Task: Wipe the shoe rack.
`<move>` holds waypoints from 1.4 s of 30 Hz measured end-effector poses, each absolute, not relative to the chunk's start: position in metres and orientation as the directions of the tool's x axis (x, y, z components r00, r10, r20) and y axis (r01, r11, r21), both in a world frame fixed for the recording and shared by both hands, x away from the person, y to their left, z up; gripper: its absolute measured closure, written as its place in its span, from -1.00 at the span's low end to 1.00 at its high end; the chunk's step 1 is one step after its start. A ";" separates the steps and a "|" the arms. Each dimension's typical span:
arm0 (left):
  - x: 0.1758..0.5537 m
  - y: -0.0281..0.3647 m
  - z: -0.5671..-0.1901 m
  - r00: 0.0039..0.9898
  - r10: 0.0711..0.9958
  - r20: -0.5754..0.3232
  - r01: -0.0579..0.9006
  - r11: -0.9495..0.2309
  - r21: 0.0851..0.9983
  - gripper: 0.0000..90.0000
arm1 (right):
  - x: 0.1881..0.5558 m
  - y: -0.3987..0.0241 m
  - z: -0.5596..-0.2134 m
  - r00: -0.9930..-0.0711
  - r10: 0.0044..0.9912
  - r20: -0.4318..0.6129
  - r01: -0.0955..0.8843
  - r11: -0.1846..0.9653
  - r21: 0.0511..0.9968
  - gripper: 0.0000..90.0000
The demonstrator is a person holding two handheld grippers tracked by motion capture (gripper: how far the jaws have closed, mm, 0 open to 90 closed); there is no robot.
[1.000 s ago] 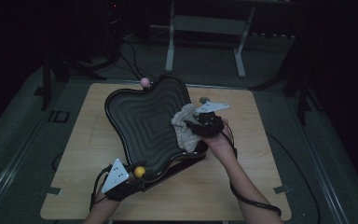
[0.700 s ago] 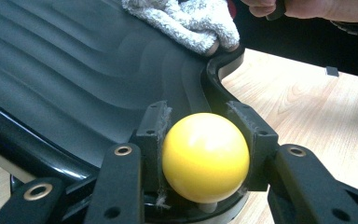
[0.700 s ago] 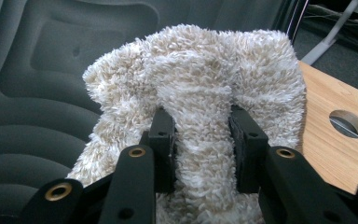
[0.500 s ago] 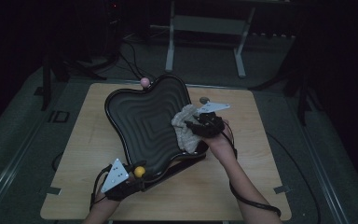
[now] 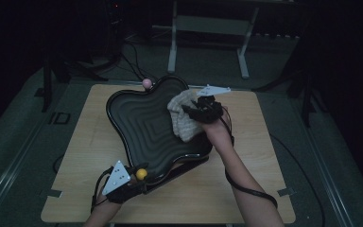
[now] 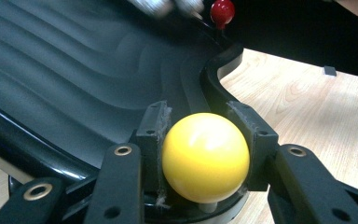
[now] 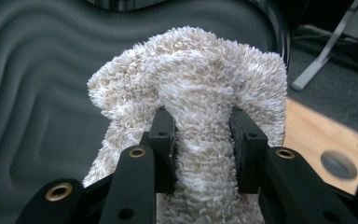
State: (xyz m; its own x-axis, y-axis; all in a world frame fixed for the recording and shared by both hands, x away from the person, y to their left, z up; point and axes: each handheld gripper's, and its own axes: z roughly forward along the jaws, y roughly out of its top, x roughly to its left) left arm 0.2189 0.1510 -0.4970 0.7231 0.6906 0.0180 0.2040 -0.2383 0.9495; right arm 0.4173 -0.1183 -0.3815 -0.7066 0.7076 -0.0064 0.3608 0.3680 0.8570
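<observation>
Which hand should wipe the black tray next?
Right. The right gripper already clamps the fluffy cloth over the black tray, while the left gripper is busy gripping the yellow knob at the tray's near edge.

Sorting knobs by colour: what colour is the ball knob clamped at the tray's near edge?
Yellow ball knob, clearest in the left gripper view.

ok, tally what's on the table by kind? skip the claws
Black wavy tray: 1
Beige fluffy cloth: 1
Knobs on the tray rim: 3, yellow, pink, red
Total: 5
</observation>
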 end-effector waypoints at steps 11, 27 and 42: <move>0.219 0.152 -0.497 0.726 0.688 0.017 0.204 -0.239 0.949 0.32 | 0.455 -0.074 -0.345 -0.681 0.732 -0.015 0.346 0.340 0.874 0.48; 0.218 0.152 -0.497 0.723 0.691 0.019 0.204 -0.239 0.949 0.32 | 0.465 -0.065 -0.371 -0.641 0.767 -0.020 0.406 0.361 0.840 0.48; 0.218 0.152 -0.497 0.721 0.693 0.021 0.204 -0.241 0.949 0.32 | 0.432 -0.091 -0.393 -0.635 0.772 -0.033 0.422 0.382 0.823 0.48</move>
